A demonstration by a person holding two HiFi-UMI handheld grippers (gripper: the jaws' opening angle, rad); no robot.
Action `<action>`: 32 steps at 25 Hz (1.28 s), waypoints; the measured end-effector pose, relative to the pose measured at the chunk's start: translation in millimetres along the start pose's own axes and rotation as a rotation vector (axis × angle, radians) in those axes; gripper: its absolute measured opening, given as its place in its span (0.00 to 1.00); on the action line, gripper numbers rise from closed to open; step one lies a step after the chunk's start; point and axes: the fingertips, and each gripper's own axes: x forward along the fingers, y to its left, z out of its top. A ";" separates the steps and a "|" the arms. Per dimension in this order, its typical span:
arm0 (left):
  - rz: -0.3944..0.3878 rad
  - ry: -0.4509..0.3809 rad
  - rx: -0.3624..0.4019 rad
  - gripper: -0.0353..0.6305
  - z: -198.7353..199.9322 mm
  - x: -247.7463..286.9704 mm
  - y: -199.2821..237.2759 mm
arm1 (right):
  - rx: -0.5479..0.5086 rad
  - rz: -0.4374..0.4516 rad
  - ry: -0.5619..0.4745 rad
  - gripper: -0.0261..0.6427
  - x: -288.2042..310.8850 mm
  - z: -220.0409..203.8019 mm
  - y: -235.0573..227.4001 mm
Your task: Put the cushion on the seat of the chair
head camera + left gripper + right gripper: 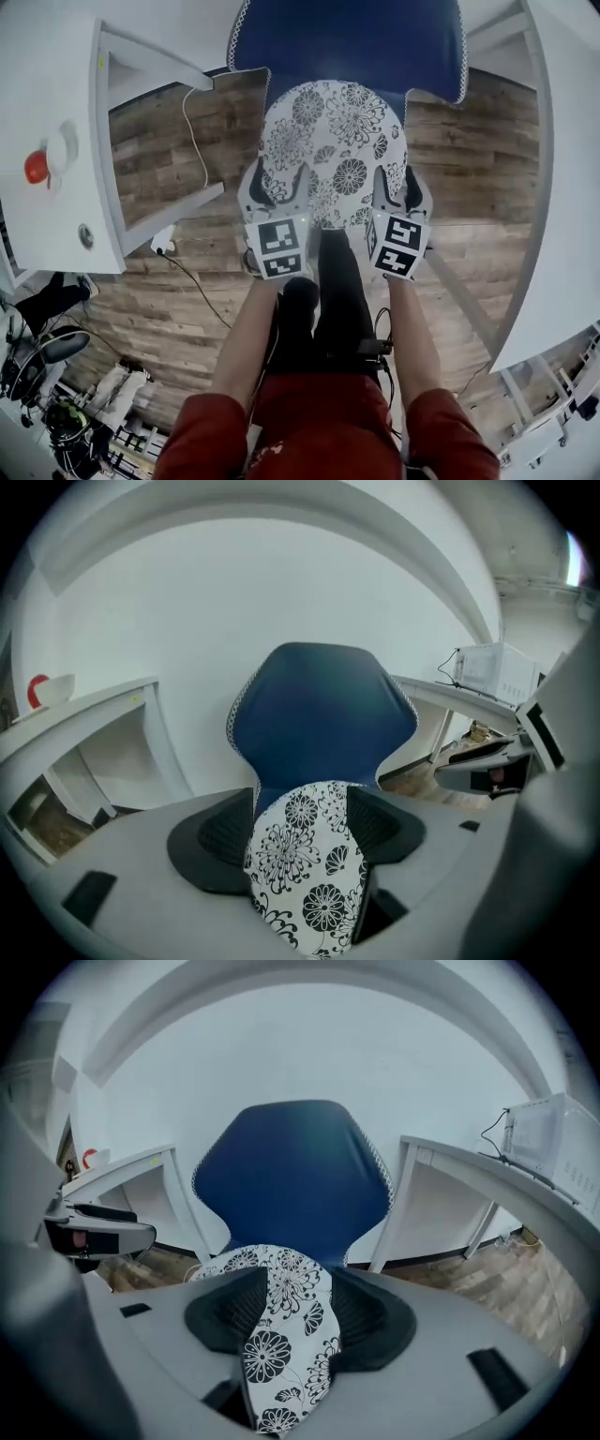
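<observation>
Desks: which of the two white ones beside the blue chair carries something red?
The desk on the person's left: a small red object sits on it beside a white bowl. The right desk shows nothing red.

The wooden plank floor (169, 309) carries a blue chair (347, 37) at its far side, set between two white desks. A thin white cable (195, 141) trails over the boards by the left desk (47, 94) toward a white plug (162, 241) lying near that desk's front corner, and a dark cable (202, 295) runs on from there. On the left desk's top sit a red thing (36, 167) and, touching it, a white bowl (64, 148). The right desk (450, 1162) bears a white box-shaped appliance (553, 1143) near its right end. Dark clutter (56, 375) lies on the floor's near left corner.
</observation>
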 end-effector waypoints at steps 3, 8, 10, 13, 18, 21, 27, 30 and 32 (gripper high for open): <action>-0.009 -0.070 0.015 0.53 34.4 -24.5 -1.3 | 0.012 -0.002 -0.066 0.35 -27.8 31.8 4.5; -0.028 -0.169 0.028 0.53 81.2 -77.7 -3.7 | 0.015 -0.008 -0.176 0.35 -87.9 79.2 13.6; -0.035 -0.215 0.037 0.53 100.6 -100.0 -3.8 | 0.008 -0.014 -0.224 0.35 -112.2 99.5 16.5; -0.047 -0.286 0.041 0.53 129.9 -137.1 -5.8 | -0.001 -0.026 -0.300 0.35 -153.0 128.8 20.2; -0.069 -0.411 0.063 0.53 174.0 -206.6 -11.4 | -0.020 -0.040 -0.438 0.35 -229.8 168.8 33.6; -0.073 -0.478 0.072 0.53 192.6 -246.3 -13.7 | -0.042 -0.044 -0.511 0.35 -271.4 184.1 43.5; -0.062 -0.601 0.103 0.53 221.5 -318.3 -15.8 | -0.069 -0.027 -0.649 0.35 -340.6 212.9 62.2; -0.060 -0.639 0.108 0.53 222.8 -354.5 -18.1 | -0.087 -0.020 -0.691 0.35 -375.0 215.3 73.2; -0.055 -0.664 0.117 0.53 226.0 -371.4 -17.7 | -0.096 -0.016 -0.720 0.35 -391.8 220.1 80.1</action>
